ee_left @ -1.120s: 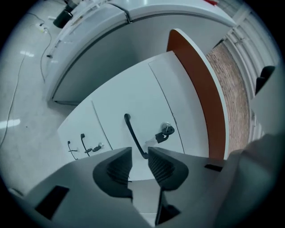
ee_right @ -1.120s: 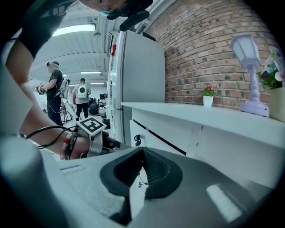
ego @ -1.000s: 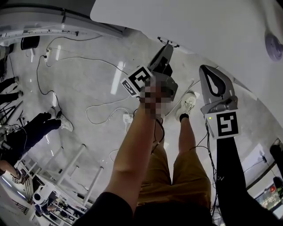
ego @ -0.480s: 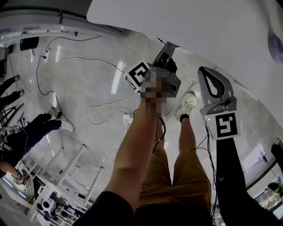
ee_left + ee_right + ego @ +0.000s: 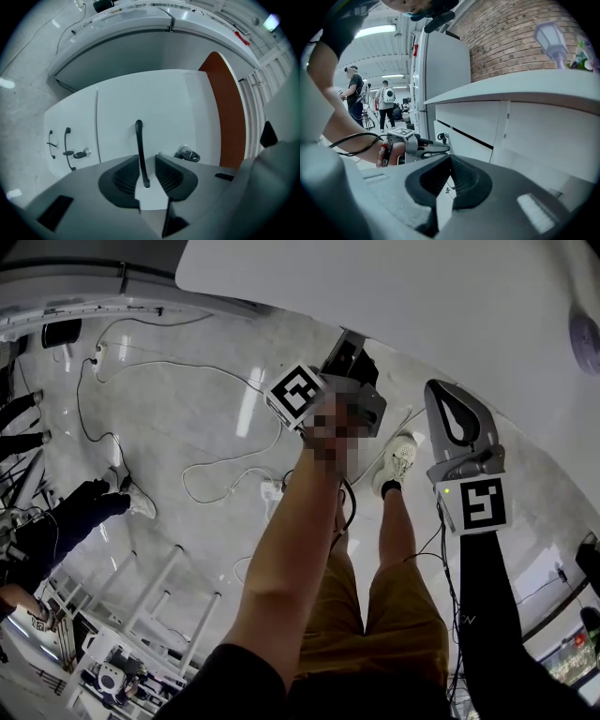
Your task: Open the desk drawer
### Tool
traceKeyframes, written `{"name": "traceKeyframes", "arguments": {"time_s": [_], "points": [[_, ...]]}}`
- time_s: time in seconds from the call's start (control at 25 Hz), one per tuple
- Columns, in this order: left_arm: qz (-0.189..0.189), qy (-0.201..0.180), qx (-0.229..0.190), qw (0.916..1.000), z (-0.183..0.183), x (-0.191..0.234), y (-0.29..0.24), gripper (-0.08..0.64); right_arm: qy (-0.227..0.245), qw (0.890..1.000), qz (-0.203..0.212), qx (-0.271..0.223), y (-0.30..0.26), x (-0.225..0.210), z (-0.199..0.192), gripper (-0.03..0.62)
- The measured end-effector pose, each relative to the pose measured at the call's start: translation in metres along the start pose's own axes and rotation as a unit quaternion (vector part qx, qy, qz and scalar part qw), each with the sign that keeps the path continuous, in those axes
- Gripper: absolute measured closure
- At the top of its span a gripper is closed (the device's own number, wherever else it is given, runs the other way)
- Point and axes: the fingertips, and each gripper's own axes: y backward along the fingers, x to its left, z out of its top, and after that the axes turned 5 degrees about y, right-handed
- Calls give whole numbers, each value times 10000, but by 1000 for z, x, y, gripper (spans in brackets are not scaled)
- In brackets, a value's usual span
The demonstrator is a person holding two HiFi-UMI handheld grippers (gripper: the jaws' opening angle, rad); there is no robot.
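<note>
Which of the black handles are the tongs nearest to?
The long handle on the wide middle panel: it stands between the left tongs, which are closing. The two smaller handles sit far left.

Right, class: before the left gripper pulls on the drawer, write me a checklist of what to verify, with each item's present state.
1. Drawer handle between the left gripper jaws: ok.
2. Jaws set across the handle, not along it: ok.
3. Pads firm on the handle: not ok. The jaws are closing, but a gap shows on the right side.
4. Lock beside the handle released: cannot tell. A key sits in it.
5. Right gripper clear of the drawer front: ok. It is shut, empty and held off to the side.
</note>
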Motion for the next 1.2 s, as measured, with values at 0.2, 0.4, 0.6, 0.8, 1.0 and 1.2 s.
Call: {"name": "traceKeyframes", "arguments": {"time_s": [0.2, 0.4, 0.6, 0.8, 1.0, 1.2], "points": [[-223, 475, -503, 9974, 3, 3, 1, 537, -4, 10000, -23, 28, 1, -2, -5, 593], [-117, 330, -530, 9980, 5, 4, 3, 537, -26, 10000, -69, 15, 3, -5, -4, 592], [40, 271, -449, 9986, 4, 7, 4, 537, 53, 9999, -55, 78, 9, -6, -7, 594], [42, 204, -374, 9991, 3, 6, 3, 537, 203, 9994, -5, 267, 14, -6, -17, 594], [144, 51, -267, 9995, 1, 5, 4, 535, 150, 9996, -126, 204, 18, -12, -14, 594], [140, 32, -249, 9996, 2, 4, 5, 535, 153, 9996, -144, 202, 21, -8, -15, 594]]}}
